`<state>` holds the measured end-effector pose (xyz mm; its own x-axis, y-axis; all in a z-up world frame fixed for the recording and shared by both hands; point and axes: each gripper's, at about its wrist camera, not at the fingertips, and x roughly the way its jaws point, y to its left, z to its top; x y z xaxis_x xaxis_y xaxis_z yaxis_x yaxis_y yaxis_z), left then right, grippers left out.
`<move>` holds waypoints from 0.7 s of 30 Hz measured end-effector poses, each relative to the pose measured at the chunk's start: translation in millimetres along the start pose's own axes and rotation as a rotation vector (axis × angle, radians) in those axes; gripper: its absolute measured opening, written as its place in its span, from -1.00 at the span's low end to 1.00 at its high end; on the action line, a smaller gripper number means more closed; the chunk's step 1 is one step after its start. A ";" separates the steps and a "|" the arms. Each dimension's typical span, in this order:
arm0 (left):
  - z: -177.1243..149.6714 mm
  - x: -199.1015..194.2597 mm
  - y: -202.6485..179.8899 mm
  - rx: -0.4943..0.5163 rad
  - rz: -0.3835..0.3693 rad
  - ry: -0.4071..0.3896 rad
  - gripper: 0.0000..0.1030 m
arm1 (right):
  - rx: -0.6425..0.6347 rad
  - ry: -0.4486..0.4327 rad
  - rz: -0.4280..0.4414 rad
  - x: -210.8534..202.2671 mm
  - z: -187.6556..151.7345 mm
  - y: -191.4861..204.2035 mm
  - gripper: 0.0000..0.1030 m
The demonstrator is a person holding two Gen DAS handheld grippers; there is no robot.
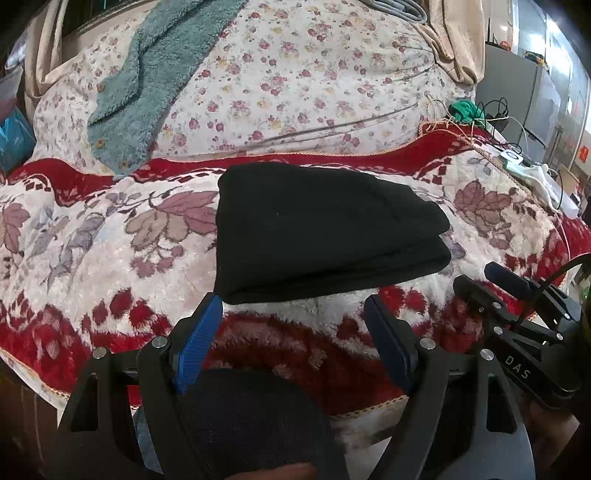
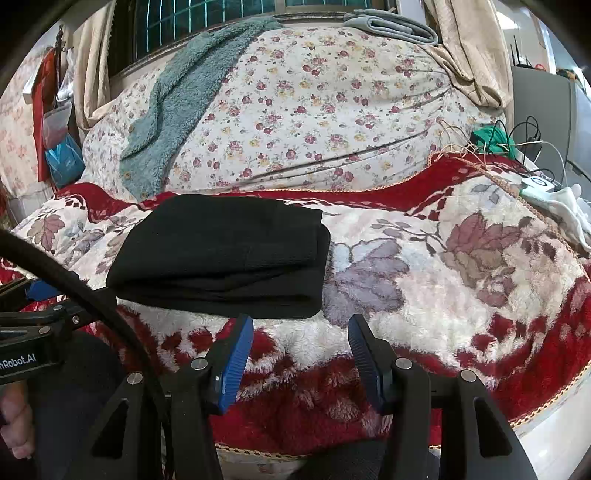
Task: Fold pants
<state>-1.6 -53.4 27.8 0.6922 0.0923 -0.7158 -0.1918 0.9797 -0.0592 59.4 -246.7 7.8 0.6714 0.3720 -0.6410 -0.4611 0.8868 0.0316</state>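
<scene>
- Black soft-knit pants (image 1: 325, 229), 1 item, lie as a compact folded bundle on the plush red-and-cream floral blanket (image 1: 92, 258), near its front edge. Right wrist view shows at least 2 stacked layers at the bundle's near edge.
- Judgement: folding looks essentially done; edges roughly aligned, no loose leg trailing. At most a tidy-up or a final press remains.
- Left gripper (image 1: 295, 332): blue-padded jaws spread wide, nothing between them; left pad tip sits just beside the bundle's near-left corner; contact cannot be told.
- Right gripper (image 2: 300, 350): jaws apart, nothing between them, hovering over blanket just short of the bundle's near edge. Released.
- A dark rounded fabric mass low in the left wrist view, below the jaws; cannot tell what it is.
- Count: 2 grippers, 1 pair of pants, 1 floral blanket.
- Behind: 1 cream quilt with small rose print (image 2: 314, 110), 1 teal fleece garment (image 2: 177, 103) draped on it, 1 grey folded cloth (image 2: 391, 24) at the top, and a tangle of cables (image 2: 517, 144) far right, uncounted.
</scene>
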 end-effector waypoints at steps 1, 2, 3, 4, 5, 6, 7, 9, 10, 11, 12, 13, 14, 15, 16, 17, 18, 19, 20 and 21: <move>0.1 0.0 -0.1 0.000 -0.001 0.001 0.54 | -0.001 0.000 0.001 0.1 -0.1 0.1 0.00; 0.2 0.2 -0.3 0.000 -0.002 0.002 0.54 | -0.001 0.000 0.000 -0.2 0.0 -0.3 0.00; -0.2 -0.2 -0.6 0.001 -0.001 0.001 0.54 | 0.000 -0.001 0.000 -0.5 -0.1 -0.3 0.00; -0.5 -0.3 -1.0 0.002 -0.001 0.002 0.55 | 0.000 -0.001 0.001 0.1 -0.2 0.2 0.00; -0.7 -0.4 -1.3 0.004 0.001 0.002 0.55 | 0.000 -0.001 0.000 0.1 -0.2 0.2 0.00; -1.0 -0.3 -1.7 0.006 0.005 0.005 0.55 | 0.000 -0.001 0.000 0.1 -0.2 0.0 0.00; -1.0 0.7 -1.8 0.008 0.005 0.010 0.55 | 0.000 0.000 0.001 0.2 -0.3 0.1 0.00; -1.2 1.7 -2.2 0.010 0.006 0.015 0.55 | 0.000 -0.001 0.001 -0.1 -0.3 -0.3 0.00; -1.2 1.2 -1.5 0.006 0.008 0.010 0.55 | 0.000 -0.001 0.001 0.3 -0.6 0.2 0.00; -1.4 0.5 -0.7 0.001 0.011 0.005 0.55 | 0.000 -0.001 0.001 0.4 -0.7 0.2 0.00; -0.9 -0.1 1.0 -0.005 0.015 -0.003 0.55 | 0.000 -0.001 0.001 0.5 -0.8 0.1 0.00; -0.9 -0.8 1.7 -0.010 0.025 -0.010 0.55 | 0.000 -0.001 0.000 0.5 -0.9 0.2 0.00; -0.6 -1.0 3.0 -0.011 0.027 -0.015 0.55 | -0.001 -0.002 0.000 0.6 -1.0 0.2 0.00; -0.7 -2.2 2.7 -0.008 0.023 -0.023 0.55 | -0.001 -0.003 -0.002 0.2 -0.4 -0.2 0.00; -1.1 -3.2 2.0 -0.004 0.024 -0.029 0.55 | -0.001 -0.003 -0.004 -0.2 0.4 -0.8 0.00; -1.1 -3.8 1.0 0.002 0.024 -0.035 0.55 | -0.003 0.000 -0.005 0.0 0.9 -0.8 0.00; -1.1 -3.8 -0.7 0.010 0.028 -0.040 0.55 | -0.007 0.004 -0.008 0.5 1.4 -0.3 0.00; -0.8 -3.5 -2.2 0.018 0.025 -0.041 0.55 | -0.012 0.006 -0.013 0.4 1.7 1.1 0.00; -0.3 -2.6 -3.7 0.027 0.021 -0.040 0.55 | -0.020 0.006 -0.017 0.0 1.9 3.0 0.00; 0.2 -1.8 -4.3 0.032 0.020 -0.038 0.55 | -0.029 0.002 -0.019 -1.0 2.2 4.3 0.00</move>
<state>-2.0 -57.8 29.5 0.7147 0.1180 -0.6894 -0.1841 0.9826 -0.0226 58.1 -242.6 10.3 0.6793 0.3545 -0.6425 -0.4646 0.8855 -0.0026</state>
